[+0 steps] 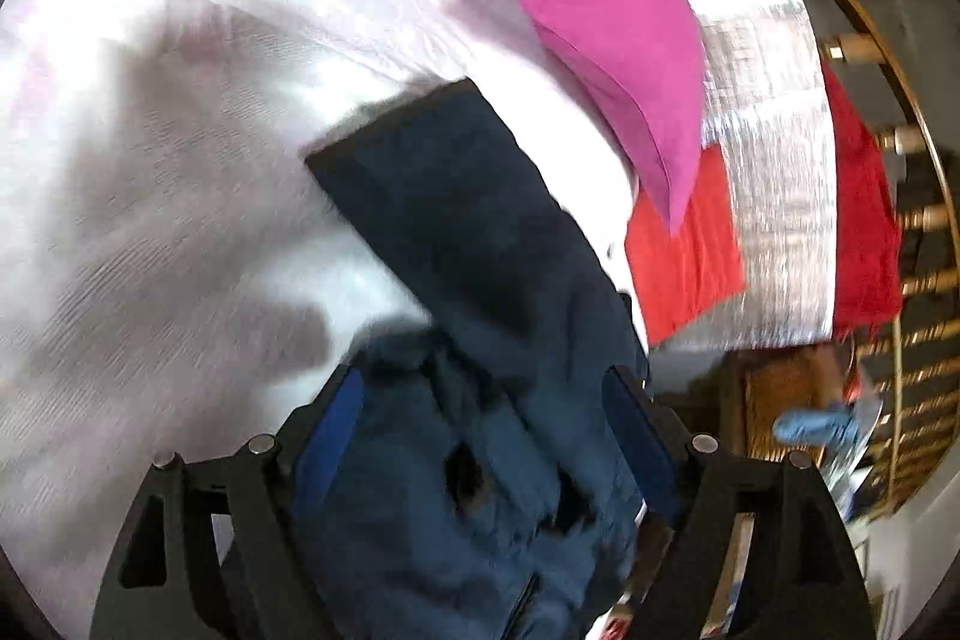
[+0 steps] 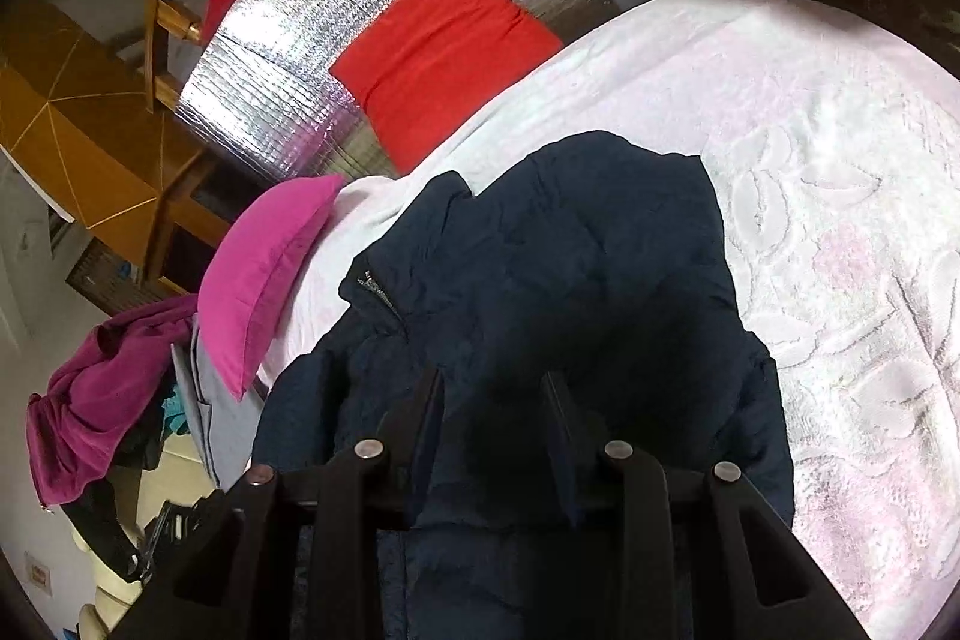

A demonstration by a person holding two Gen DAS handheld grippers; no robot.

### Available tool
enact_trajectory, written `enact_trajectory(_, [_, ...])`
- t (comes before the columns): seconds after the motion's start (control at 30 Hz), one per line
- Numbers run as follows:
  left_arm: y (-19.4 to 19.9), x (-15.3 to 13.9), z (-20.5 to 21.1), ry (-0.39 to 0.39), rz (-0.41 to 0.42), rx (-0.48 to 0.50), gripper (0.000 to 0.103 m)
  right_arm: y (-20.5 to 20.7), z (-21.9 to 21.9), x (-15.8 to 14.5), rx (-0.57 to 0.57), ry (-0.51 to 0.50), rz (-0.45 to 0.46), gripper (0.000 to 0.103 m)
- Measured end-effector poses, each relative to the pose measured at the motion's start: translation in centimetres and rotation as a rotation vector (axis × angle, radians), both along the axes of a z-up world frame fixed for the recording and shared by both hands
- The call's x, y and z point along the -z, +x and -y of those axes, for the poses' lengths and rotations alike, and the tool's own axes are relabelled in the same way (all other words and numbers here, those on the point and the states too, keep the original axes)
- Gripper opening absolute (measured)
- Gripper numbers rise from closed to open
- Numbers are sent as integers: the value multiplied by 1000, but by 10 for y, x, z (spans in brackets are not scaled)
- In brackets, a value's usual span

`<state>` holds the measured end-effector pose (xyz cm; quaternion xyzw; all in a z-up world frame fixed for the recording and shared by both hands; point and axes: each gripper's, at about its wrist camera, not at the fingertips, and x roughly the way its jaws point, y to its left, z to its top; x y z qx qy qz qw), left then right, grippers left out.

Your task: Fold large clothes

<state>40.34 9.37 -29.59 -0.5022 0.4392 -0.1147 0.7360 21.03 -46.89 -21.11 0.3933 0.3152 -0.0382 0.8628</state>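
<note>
On the bed (image 2: 840, 172), lying spread: dark jacket (image 2: 600, 250); left gripper (image 1: 480, 400) gaping wide over it, right gripper (image 2: 492, 388) pinching its fabric.

no legible text, labels or numbers

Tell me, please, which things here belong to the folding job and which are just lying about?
In the job: navy jacket, left gripper, right gripper, white bedspread.
Lying about: pink pillow, red cushion, magenta garment.
</note>
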Motion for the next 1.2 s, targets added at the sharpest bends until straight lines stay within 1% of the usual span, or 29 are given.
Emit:
enact_trajectory(0.1, [13, 11, 1, -31, -21, 8, 82, 7, -4, 4, -14, -16, -17, 37])
enact_trajectory(0.17, [20, 15, -2, -40, -10, -13, 81, 12, -7, 6, -25, -32, -29, 37])
enact_trajectory(0.23, [26, 17, -5, -71, -11, -31, 80, 16, -10, 9, -34, -49, -40, 37])
enact_trajectory(0.27, [27, 19, -8, -77, -8, -39, 76, 18, -10, 10, -37, -55, -43, 37])
enact_trajectory(0.3, [29, 18, -12, -73, 0, -45, 67, 19, -11, 11, -40, -64, -46, 37])
enact_trajectory(0.33, [32, 16, -9, -62, 5, -43, 61, 21, -11, 12, -43, -73, -52, 37])
enact_trajectory(0.4, [35, 10, -10, -24, 28, -40, 37, 23, -11, 13, -44, -86, -57, 37])
enact_trajectory(0.47, [29, 2, -6, 20, 54, -29, 26, 24, -10, 15, -42, -92, -59, 37])
enact_trajectory(0.5, [27, -7, -3, 52, 71, -22, 22, 23, -9, 15, -38, -95, -59, 37])
enact_trajectory(0.53, [25, -15, -1, 69, 93, -16, 21, 22, -7, 15, -33, -97, -58, 37])
enact_trajectory(0.6, [21, -41, 14, 120, 171, 11, 19, 19, -3, 13, -18, -106, -52, 37])
enact_trajectory(0.67, [11, -71, 39, 193, 267, 62, 19, 13, 4, 11, 9, -104, -44, 37])
enact_trajectory(0.7, [0, -90, 54, 226, 329, 101, 19, 11, 8, 11, 18, -97, -40, 37])
enact_trajectory(0.77, [-19, -117, 85, 265, 430, 179, 19, 5, 16, 10, 45, -77, -33, 37])
enact_trajectory(0.8, [-21, -125, 103, 282, 464, 214, 19, 3, 19, 10, 54, -69, -30, 37])
enact_trajectory(0.87, [-42, -142, 149, 320, 543, 337, 19, -2, 24, 10, 68, -55, -24, 37])
enact_trajectory(0.93, [-56, -148, 192, 355, 582, 466, 19, -4, 27, 9, 76, -47, -21, 37])
enact_trajectory(0.97, [-67, -147, 218, 378, 600, 549, 21, -6, 28, 9, 80, -42, -17, 37])
enact_trajectory(1.0, [-71, -146, 234, 397, 609, 605, 30, -7, 29, 8, 82, -39, -14, 37])
enact_trajectory(1.03, [-82, -141, 258, 438, 611, 700, 39, -8, 31, 7, 86, -35, -9, 37])
enact_trajectory(1.07, [-80, -142, 273, 470, 602, 752, 66, -9, 32, 6, 89, -30, -4, 37])
enact_trajectory(1.1, [-88, -139, 285, 521, 582, 813, 82, -10, 34, 5, 91, -23, 1, 37])
enact_trajectory(1.13, [-90, -133, 293, 579, 561, 863, 82, -10, 35, 5, 91, -18, 5, 37])
enact_trajectory(1.17, [-91, -129, 296, 623, 545, 892, 82, -10, 35, 5, 90, -13, 7, 37])
enact_trajectory(1.2, [-88, -128, 297, 643, 536, 900, 82, -10, 36, 5, 90, -10, 7, 37])
